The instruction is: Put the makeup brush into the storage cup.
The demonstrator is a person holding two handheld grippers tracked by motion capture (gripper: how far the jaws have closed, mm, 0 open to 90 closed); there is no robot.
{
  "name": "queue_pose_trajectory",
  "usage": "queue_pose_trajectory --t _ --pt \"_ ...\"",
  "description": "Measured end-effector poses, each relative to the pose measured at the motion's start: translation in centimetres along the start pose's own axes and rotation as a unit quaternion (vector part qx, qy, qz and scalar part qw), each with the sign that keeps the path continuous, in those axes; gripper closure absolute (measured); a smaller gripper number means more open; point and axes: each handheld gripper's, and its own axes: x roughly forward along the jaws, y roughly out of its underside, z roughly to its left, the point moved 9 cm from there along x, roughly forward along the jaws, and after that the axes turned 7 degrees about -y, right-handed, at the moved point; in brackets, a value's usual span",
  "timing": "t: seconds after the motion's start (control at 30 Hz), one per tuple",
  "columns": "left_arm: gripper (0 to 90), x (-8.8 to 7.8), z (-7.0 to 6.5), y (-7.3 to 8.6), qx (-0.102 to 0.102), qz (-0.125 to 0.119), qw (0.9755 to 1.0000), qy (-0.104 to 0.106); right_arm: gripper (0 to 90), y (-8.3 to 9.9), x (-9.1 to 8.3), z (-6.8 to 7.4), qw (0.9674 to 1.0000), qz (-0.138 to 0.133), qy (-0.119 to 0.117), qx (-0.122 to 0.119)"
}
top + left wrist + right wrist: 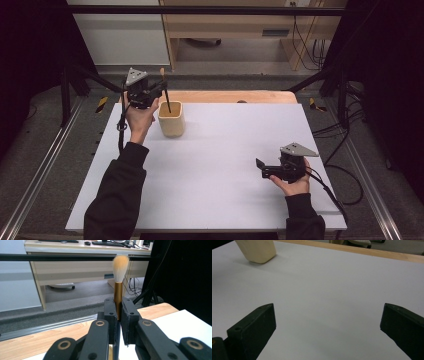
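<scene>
A makeup brush (118,287) with a gold ferrule and pale bristles stands upright between the jaws of my left gripper (119,305), which is shut on it. In the high view the left gripper (159,88) is held above the back left of the white board, and the brush's dark handle (168,101) reaches down into a cream cup (171,119). My right gripper (260,167) rests low at the front right with its jaws wide open and nothing between them. The cream cup (258,250) shows far off at the top left of the right gripper view.
A white board (215,165) covers a wooden table (235,96). Black frame legs and cables stand at both sides. Behind the table are a wooden desk (240,30) and grey floor.
</scene>
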Motion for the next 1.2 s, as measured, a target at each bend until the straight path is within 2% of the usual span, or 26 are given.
queue_pose_trajectory --t 0.23,0.47,0.8,1.2 --pt "83.4 1.2 0.3 0.8 -0.001 0.006 1.0000 -0.003 0.5 0.0 -0.1 0.0 1.0000 -0.001 0.000 0.000" --pt "83.4 2.1 0.1 1.8 0.006 0.019 0.9998 -0.007 0.4 0.0 -0.1 -0.2 1.0000 -0.001 0.002 0.001" --pt "83.3 2.7 -0.4 2.7 0.014 0.029 0.9995 -0.004 0.5 0.0 -0.1 -0.2 1.0000 -0.002 0.002 0.001" --pt "83.4 3.0 -0.1 5.0 0.012 0.043 0.9990 -0.002 0.5 0.0 0.0 -0.1 1.0000 0.000 0.002 0.001"
